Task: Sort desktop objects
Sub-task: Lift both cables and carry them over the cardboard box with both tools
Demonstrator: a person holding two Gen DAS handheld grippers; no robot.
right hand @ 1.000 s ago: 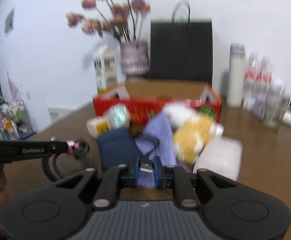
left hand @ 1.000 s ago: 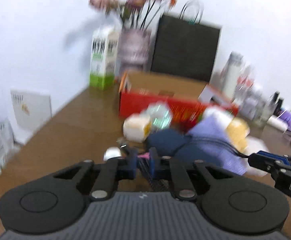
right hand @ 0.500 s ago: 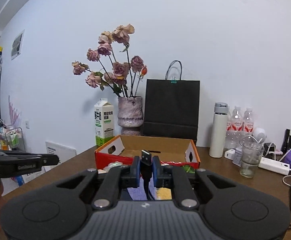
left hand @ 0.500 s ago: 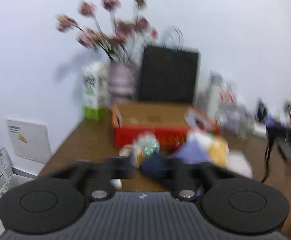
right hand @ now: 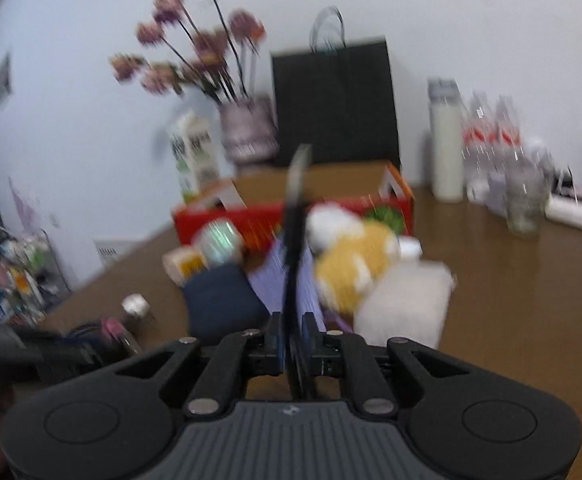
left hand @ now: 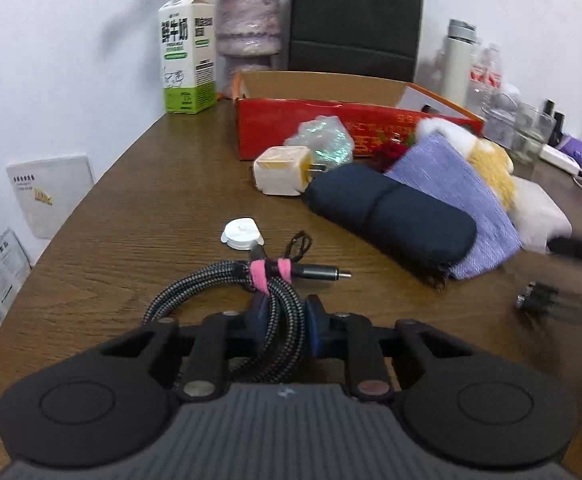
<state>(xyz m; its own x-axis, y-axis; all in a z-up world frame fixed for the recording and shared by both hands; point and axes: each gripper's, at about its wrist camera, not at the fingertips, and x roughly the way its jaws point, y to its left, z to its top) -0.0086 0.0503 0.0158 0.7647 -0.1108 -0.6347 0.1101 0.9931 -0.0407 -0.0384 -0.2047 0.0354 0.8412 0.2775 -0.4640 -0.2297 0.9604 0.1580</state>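
Note:
My left gripper is low over the brown table, its jaws closing on a grey braided cable coil tied with a pink strap; the pads press its sides. My right gripper is shut on a thin black USB cable that sticks up between the fingers. Ahead lie a dark blue pouch, a lilac cloth, a yellow plush toy, a white charger and a white cap. Behind them stands a red cardboard box.
A milk carton, a vase and a black paper bag line the back wall. Bottles and a glass crowd the back right. A white soft pack lies right of the cloth. The table's left edge drops off close by.
The left gripper rose with its jaws spread, then came back down and closed around the braided coil. The right gripper lifted and tipped down again, still holding the black cable.

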